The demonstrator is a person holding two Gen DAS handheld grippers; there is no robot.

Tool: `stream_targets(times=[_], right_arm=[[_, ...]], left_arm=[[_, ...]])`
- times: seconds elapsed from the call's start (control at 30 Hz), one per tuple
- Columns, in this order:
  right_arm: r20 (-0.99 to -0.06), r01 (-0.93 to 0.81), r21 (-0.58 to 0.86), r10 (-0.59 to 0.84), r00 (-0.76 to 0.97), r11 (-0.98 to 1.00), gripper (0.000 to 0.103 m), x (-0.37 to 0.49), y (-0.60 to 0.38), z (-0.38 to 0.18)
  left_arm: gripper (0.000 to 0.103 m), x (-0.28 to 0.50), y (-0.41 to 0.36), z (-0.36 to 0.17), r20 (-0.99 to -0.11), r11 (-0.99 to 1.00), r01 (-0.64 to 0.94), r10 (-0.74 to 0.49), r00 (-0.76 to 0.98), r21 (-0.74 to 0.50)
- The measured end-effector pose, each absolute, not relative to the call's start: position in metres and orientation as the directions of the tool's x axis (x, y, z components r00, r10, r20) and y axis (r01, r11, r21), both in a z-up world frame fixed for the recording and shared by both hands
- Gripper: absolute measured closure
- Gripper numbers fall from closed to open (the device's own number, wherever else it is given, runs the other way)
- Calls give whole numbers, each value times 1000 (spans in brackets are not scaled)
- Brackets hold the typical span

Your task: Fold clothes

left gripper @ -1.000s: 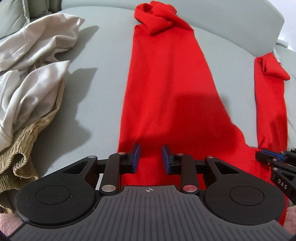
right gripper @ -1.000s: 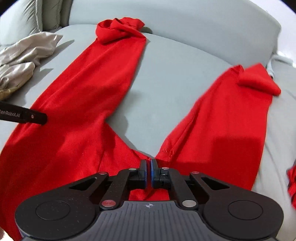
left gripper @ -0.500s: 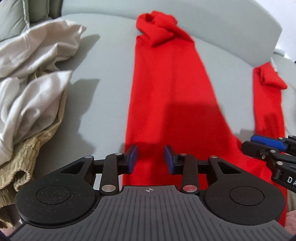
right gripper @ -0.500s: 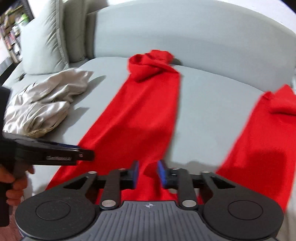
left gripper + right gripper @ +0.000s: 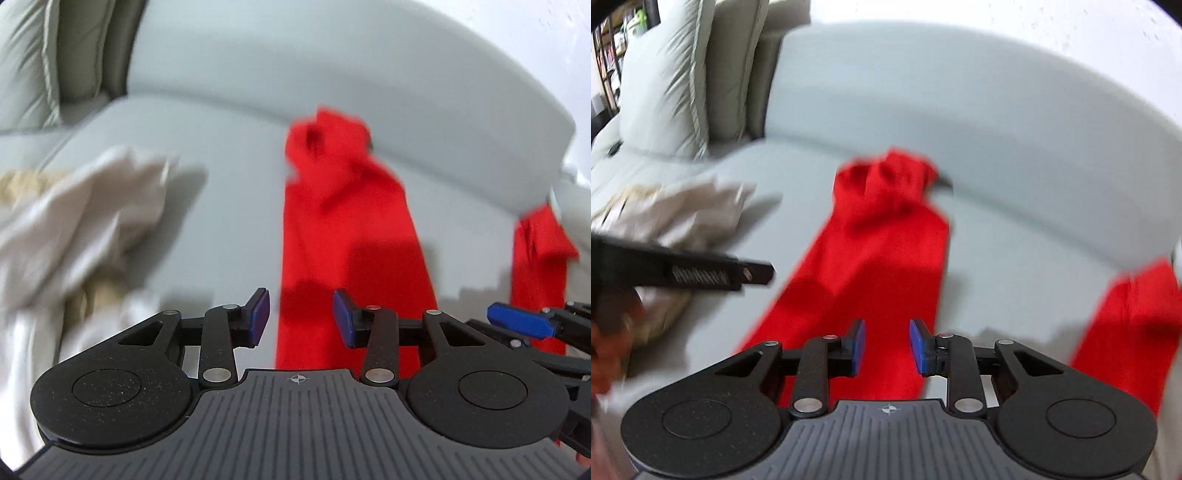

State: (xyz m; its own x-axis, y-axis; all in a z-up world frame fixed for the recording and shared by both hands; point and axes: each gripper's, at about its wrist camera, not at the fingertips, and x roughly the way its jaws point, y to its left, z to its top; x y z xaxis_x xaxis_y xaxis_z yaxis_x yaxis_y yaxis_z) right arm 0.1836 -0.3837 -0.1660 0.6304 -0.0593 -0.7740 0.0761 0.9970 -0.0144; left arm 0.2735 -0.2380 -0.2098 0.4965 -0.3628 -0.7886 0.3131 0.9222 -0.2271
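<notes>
Red trousers [image 5: 347, 240] lie spread on the pale grey sofa seat [image 5: 229, 221], legs stretching away toward the backrest, the far cuffs bunched [image 5: 886, 184]. The second red leg [image 5: 1134, 321] lies off to the right, apart from the first. My left gripper [image 5: 301, 317] is open above the near end of the left leg, nothing between its blue pads. My right gripper [image 5: 887, 347] is open too, raised over the same leg and holding nothing. The right gripper's blue fingertip [image 5: 517, 325] shows at the right of the left wrist view. Both views are motion-blurred.
A heap of cream and beige clothes [image 5: 74, 236] lies on the seat to the left. A grey cushion [image 5: 668, 81] leans in the back left corner. The curved backrest [image 5: 960, 122] closes off the far side. A hand [image 5: 605, 332] holds the left gripper's body [image 5: 683, 273].
The right gripper has let go of the red trousers and opened. Both grippers have lifted and pulled back from the cloth, so more of the backrest shows. The left gripper opened wider.
</notes>
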Motion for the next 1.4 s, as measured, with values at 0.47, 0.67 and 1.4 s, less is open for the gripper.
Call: stream_targets(times=[0.47,0.67,1.4], right_arm=[[-846,237,4,-123,518,971,70,426,-424,-206],[-889,297,-2,-138,436,955,64,444,-431,-243],[-288,271,-152,-305,908,950,100,426,-420,-119]], left_arm=[[59,359,-219,-260,-765,916,204,-401,503,-346],[59,363,-209,-264,-775,913,171,-404,486,-369],[58,354,-187,-246,-753,937,46,-306,582,-345]])
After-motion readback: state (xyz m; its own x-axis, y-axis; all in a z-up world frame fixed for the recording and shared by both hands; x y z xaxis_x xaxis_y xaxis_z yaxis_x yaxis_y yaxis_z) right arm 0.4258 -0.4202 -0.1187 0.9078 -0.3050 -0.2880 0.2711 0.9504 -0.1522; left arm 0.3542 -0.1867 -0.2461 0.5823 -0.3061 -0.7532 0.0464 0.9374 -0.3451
